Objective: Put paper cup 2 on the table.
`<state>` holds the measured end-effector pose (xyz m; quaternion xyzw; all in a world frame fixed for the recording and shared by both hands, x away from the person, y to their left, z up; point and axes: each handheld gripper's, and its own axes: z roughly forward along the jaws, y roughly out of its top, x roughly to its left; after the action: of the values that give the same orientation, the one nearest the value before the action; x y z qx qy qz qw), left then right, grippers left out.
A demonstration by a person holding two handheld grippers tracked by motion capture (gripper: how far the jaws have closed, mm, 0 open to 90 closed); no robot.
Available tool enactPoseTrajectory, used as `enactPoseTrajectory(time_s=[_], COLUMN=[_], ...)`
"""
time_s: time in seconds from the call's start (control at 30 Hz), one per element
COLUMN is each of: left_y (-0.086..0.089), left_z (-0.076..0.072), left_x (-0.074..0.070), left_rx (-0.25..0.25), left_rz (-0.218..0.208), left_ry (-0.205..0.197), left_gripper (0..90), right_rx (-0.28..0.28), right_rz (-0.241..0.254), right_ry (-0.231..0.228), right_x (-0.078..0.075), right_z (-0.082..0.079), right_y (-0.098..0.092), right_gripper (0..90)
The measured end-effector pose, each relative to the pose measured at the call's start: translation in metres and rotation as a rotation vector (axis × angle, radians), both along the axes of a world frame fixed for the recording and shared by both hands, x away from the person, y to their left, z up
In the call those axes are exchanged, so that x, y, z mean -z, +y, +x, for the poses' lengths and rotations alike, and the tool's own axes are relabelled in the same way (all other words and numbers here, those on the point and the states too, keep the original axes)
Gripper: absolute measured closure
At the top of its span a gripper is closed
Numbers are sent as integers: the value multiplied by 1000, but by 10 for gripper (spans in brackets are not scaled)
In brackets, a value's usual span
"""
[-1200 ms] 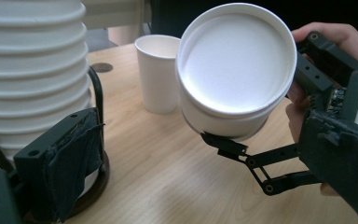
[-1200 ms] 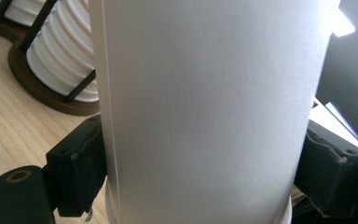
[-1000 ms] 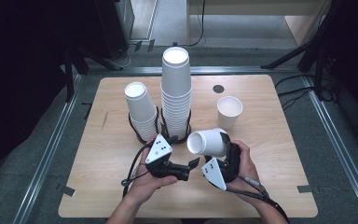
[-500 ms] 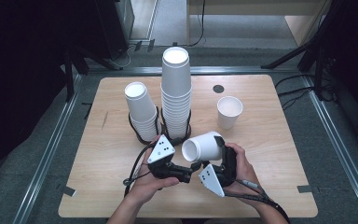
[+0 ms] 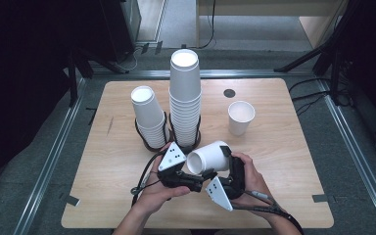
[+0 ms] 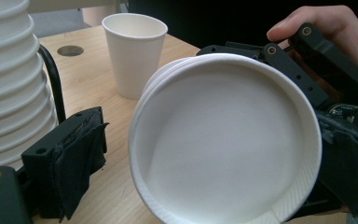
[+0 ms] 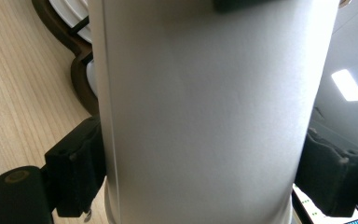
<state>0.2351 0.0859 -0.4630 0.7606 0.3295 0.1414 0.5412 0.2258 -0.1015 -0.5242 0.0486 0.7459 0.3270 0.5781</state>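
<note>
A white paper cup (image 5: 209, 157) lies on its side above the table's near middle, base toward the left. My right gripper (image 5: 227, 164) is shut on its wall, both pads (image 7: 79, 163) pressing its sides. In the left gripper view the cup's round base (image 6: 223, 140) faces the camera, with a second rim edge showing, as of nested cups. My left gripper (image 5: 195, 177) is at that base end; its jaws have just been closing, with the base between them. Its left pad (image 6: 74, 158) stands a little apart from the cup, and the other jaw is hidden behind it.
A tall stack of white cups (image 5: 184, 98) and a shorter stack (image 5: 149, 115) stand in black wire holders (image 5: 152, 142) just beyond the hands. One upright cup (image 5: 240, 117) stands to the right on the wooden table (image 5: 284, 156). A dark round disc (image 5: 229, 93) lies at the back.
The right gripper and its cup have shifted slightly left and nearer, bringing the cup's base up to the left gripper. The left hand has stayed put.
</note>
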Motion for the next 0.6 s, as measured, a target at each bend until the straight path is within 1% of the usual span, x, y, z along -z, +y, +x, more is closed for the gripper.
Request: enactPoseTrajectory(time_s=[0.07, 0.13, 0.27, 0.37, 0.47, 0.5, 0.6], left_y=[-1, -2, -2, -1, -1, -1, -3], left_z=[0, 0, 0, 1, 1, 0, 0], left_x=[0, 0, 1, 1, 0, 0, 1], left_rx=[-12, -5, -13, -18, -16, -11, -22], left_rz=[14, 14, 4, -1, -3, -4, 8], left_ry=[-1, 10, 28, 35, 32, 33, 34], left_gripper=[36, 41, 46, 55, 69, 86, 92], right_rx=[0, -4, -14, -17, -19, -20, -21], right_rz=[1, 4, -11, -17, -17, -15, -19], right_ry=[-1, 1, -5, -9, -10, -9, -9], right_x=[0, 0, 0, 0, -1, -1, -1], right_z=[0, -1, -2, -3, -3, -3, -4], right_y=[0, 0, 1, 2, 2, 2, 3], right_gripper=[131, 131, 131, 130, 130, 130, 130])
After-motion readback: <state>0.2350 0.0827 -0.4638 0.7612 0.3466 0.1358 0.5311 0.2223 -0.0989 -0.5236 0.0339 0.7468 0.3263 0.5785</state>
